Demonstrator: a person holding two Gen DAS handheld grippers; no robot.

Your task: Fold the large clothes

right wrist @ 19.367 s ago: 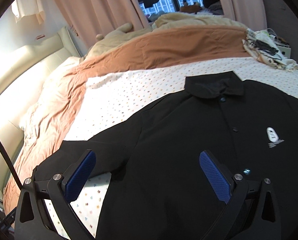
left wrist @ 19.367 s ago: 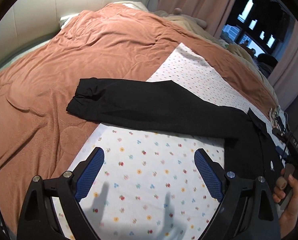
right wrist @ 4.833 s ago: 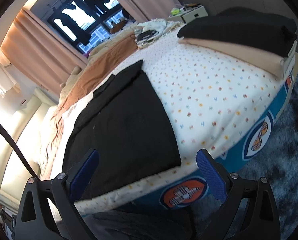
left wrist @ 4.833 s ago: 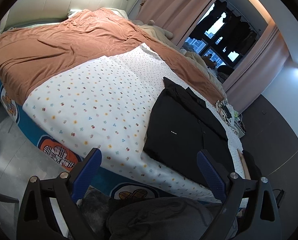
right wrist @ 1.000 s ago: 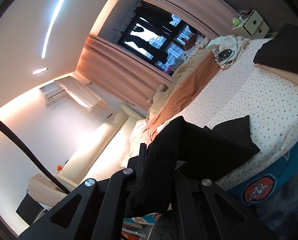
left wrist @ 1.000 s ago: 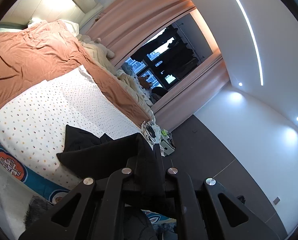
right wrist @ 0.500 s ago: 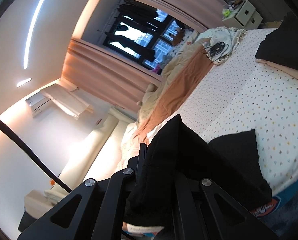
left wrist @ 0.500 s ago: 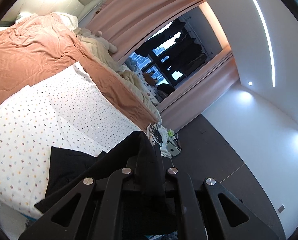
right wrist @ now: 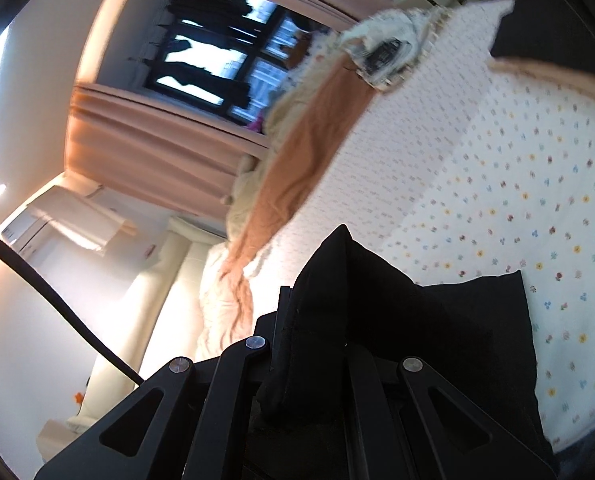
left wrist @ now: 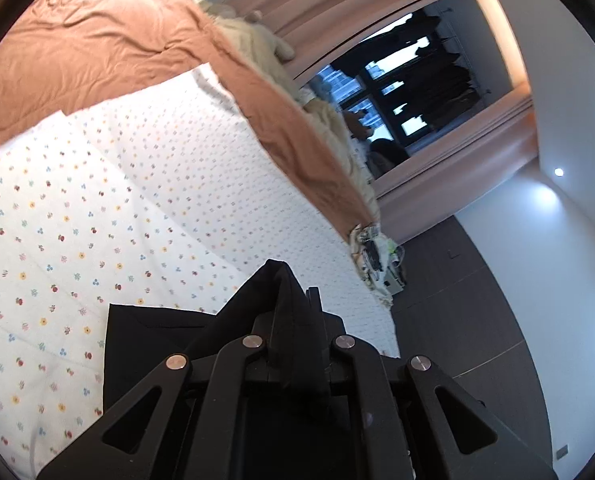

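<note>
Pinching a corner of the black garment (left wrist: 293,312) tight in both left claw (left wrist: 297,320) and right claw (right wrist: 317,320), its loose remainder trailing below and ahead onto the bed (left wrist: 97,200) between them.

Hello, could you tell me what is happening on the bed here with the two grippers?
A person is folding a black shirt on the flower-print sheet of a bed. The left gripper and the right gripper are each shut on a pinched-up part of the shirt, lifting it above the sheet, while the rest of the garment lies flat below. An orange blanket covers the far side of the bed.
</note>
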